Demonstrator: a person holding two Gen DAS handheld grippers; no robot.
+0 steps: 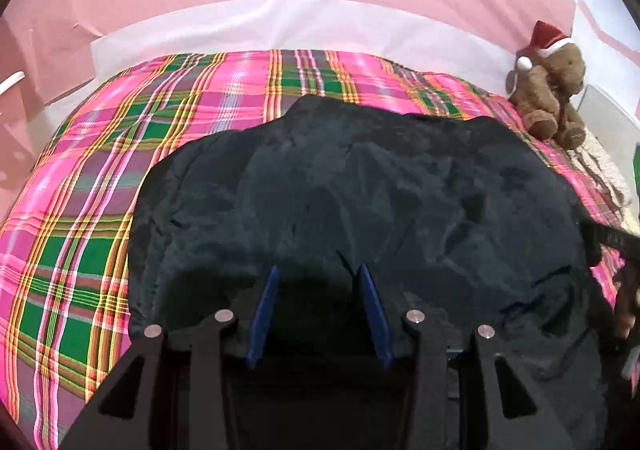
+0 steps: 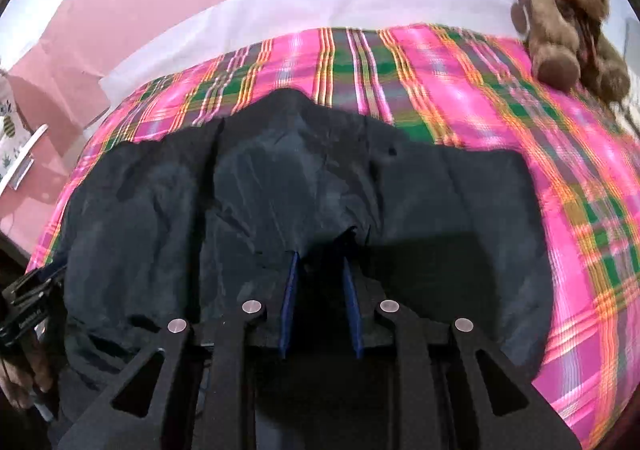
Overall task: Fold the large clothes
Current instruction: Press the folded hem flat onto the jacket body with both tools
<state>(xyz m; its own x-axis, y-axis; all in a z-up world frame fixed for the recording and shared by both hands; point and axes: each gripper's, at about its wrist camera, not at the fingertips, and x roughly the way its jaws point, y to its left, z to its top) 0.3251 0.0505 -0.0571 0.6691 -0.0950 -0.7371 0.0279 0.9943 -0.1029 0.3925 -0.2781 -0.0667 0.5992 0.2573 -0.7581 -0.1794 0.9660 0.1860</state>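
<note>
A large dark navy garment [image 1: 360,186] lies rumpled on a pink and green plaid bedspread [image 1: 88,178]; it also shows in the right wrist view [image 2: 280,178]. My left gripper [image 1: 318,270] hovers just over the garment's near part, its blue fingers [image 1: 268,298] spread apart with nothing between them. My right gripper [image 2: 320,256] is over the garment's near middle, fingers [image 2: 290,286] apart with a fold of dark cloth [image 2: 344,238] at the tips; whether they pinch it is unclear. The right gripper shows at the right edge of the left wrist view [image 1: 612,242].
A brown teddy bear with a Santa hat [image 1: 552,90] sits at the bedspread's far right corner, also in the right wrist view [image 2: 572,18]. A white sheet [image 1: 280,26] and a pink wall lie beyond. The bedspread [image 2: 580,210] shows bare to the right of the garment.
</note>
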